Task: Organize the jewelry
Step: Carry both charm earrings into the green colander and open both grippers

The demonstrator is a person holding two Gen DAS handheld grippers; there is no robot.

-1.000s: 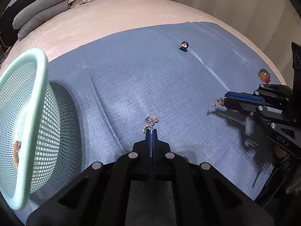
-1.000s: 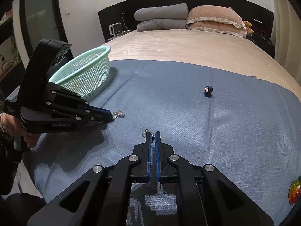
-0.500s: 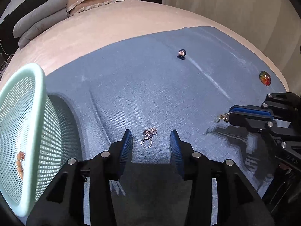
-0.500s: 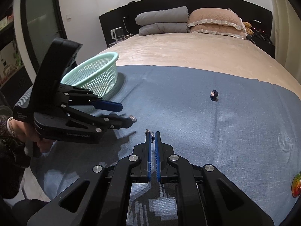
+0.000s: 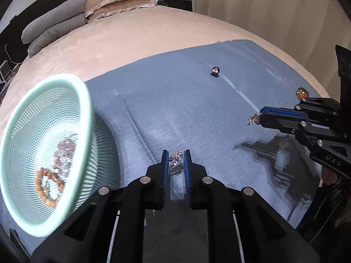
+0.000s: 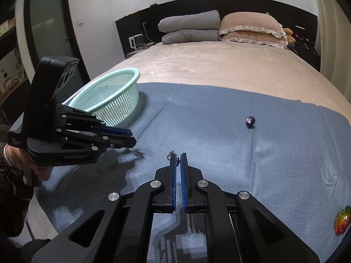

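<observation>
My left gripper (image 5: 176, 156) has its jaws closed to a narrow gap around a silver crystal ring (image 5: 177, 155) on the blue cloth (image 5: 175, 109); it also shows in the right wrist view (image 6: 129, 137). My right gripper (image 6: 178, 156) is shut on a small silver earring (image 6: 170, 154), seen dangling from its tip in the left wrist view (image 5: 252, 118). A mint mesh basket (image 5: 87, 114) at the left holds a coral bead bracelet (image 5: 43, 188) and pale jewelry (image 5: 64, 151).
A small dark blue figurine (image 5: 215, 71) stands farther out on the cloth, also in the right wrist view (image 6: 250, 121). An iridescent orange-green brooch (image 6: 341, 220) lies at the right edge. Pillows (image 6: 250, 28) lie at the head of the beige bed.
My left gripper opened, dropped the ring on the cloth, then closed in around it again. The basket's inside has come into view. My right gripper stays shut on the earring.
</observation>
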